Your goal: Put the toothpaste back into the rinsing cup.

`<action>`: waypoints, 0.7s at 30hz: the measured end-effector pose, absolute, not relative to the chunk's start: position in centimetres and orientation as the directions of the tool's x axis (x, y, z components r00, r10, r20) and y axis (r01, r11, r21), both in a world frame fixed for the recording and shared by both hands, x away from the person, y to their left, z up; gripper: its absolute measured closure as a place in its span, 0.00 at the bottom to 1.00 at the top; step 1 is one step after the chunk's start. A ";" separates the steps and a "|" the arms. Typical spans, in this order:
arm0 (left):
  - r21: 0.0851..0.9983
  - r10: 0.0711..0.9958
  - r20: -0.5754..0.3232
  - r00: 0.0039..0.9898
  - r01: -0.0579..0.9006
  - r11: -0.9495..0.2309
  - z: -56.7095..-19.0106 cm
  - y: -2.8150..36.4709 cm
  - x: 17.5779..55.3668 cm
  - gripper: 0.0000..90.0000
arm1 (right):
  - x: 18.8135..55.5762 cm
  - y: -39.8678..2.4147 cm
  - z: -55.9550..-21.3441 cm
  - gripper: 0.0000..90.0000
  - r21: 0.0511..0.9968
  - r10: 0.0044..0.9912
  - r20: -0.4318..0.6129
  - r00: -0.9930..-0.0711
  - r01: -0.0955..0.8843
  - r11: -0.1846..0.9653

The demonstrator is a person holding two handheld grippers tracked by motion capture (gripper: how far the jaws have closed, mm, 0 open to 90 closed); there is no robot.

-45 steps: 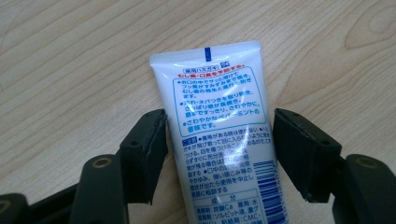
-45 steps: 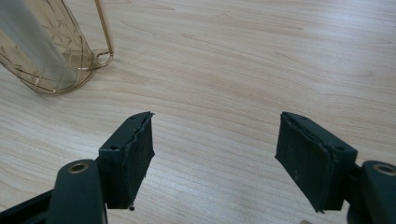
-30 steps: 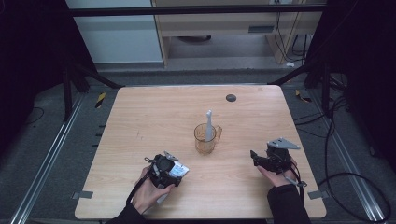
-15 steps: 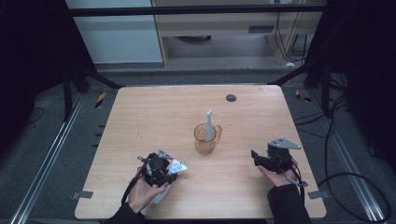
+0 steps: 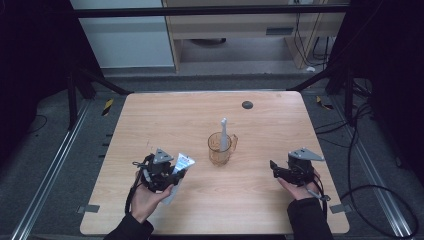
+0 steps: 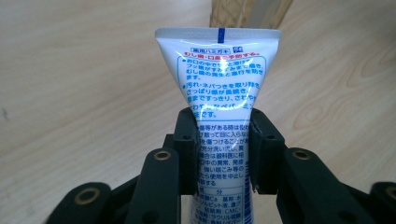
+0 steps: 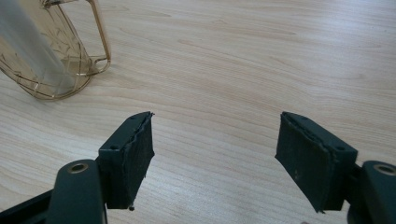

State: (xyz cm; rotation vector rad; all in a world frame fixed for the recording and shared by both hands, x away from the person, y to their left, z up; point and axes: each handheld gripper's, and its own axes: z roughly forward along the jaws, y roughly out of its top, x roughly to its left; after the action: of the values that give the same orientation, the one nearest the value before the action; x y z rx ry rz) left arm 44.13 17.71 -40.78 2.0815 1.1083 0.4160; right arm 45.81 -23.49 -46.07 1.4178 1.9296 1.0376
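Note:
A white toothpaste tube (image 5: 182, 164) with blue and red print is clamped across its middle by my left gripper (image 5: 171, 173), at the near left of the wooden table (image 5: 150, 120). Its jaws have just been closing, and the tube is between them. In the left gripper view the pads (image 6: 187, 140) press both sides of the tube (image 6: 219, 74), whose flat crimped end points toward the cup. An amber see-through cup (image 5: 219, 152) with a handle stands at the table's middle and holds an upright white stick-like item (image 5: 223, 131). My right gripper (image 5: 276, 169) stands open at the near right, with nothing between its jaws (image 7: 215, 149).
A small black round object (image 5: 247, 104) lies near the table's far edge. In the right gripper view the cup (image 7: 51, 70) sits at the upper left. Dark frame posts and cables surround the table, and metal rails run along both sides.
My left hand has come up a little and shifted left with the tube in its gripper, so the tube now tilts off the table. The right hand has stayed still.

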 end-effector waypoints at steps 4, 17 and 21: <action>0.765 0.819 -0.046 0.572 0.547 -0.339 -39.8 17.5 44.7 0.76 | 45.8 -23.5 -46.1 0.30 0.823 0.950 0.028 -0.311 0.546 0.155; 0.836 0.837 -0.048 0.545 0.480 -0.265 -37.3 16.4 47.0 0.76 | 45.9 -23.6 -46.3 0.28 0.829 0.951 0.020 -0.307 0.537 0.156; 0.861 0.843 -0.048 0.536 0.449 -0.237 -36.5 16.0 47.6 0.76 | 45.9 -23.7 -46.3 0.28 0.829 0.951 0.015 -0.309 0.535 0.161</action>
State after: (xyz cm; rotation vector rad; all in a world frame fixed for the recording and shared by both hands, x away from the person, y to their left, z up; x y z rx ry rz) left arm 47.59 16.02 -36.53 1.8701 1.0606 0.5475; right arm 45.92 -23.66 -46.34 1.4049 1.9183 1.0342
